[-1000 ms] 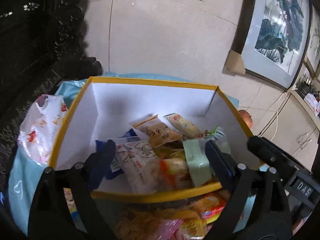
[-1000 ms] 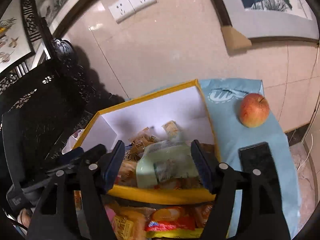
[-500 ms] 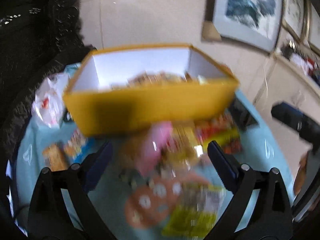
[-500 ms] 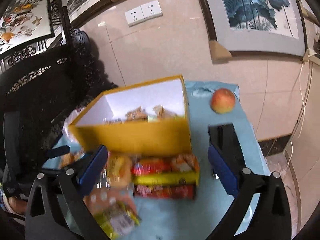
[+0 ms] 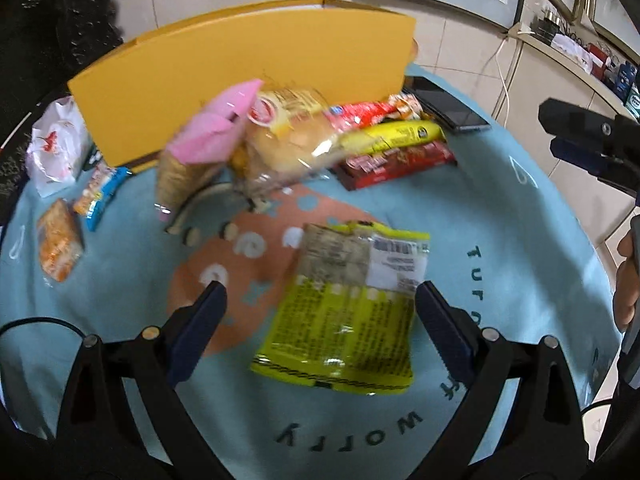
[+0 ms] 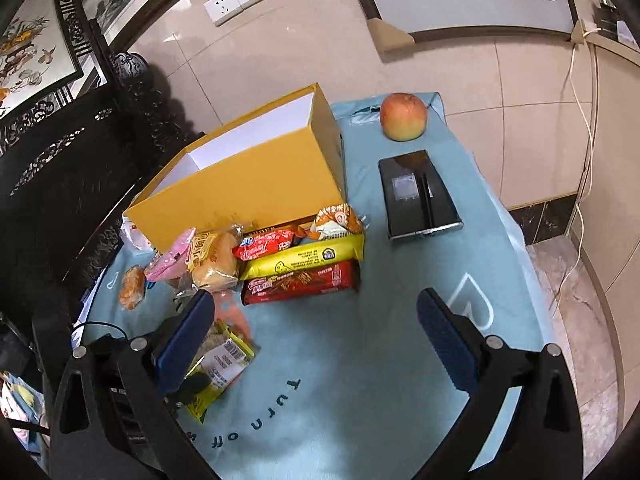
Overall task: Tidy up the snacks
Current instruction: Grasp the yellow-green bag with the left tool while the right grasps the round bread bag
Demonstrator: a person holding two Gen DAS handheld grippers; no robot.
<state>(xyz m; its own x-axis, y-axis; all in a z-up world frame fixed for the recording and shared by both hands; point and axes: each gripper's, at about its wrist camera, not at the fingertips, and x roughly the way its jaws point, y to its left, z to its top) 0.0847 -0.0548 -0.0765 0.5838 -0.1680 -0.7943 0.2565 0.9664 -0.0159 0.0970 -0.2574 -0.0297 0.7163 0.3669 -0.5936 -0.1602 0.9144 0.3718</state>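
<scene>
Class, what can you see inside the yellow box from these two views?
Only white inner walls of the yellow box show, in the right wrist view. Its near wall hides the floor and any contents; the left wrist view shows only its outside.

Black left tongs (image 5: 320,320) with blue pads (image 5: 196,332), silver screws.

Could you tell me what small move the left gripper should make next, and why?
Probably lower the left gripper and close on the yellow snack bag: its jaws stand open on either side of that bag, which lies flat on the blue cloth outside the yellow box.
</scene>
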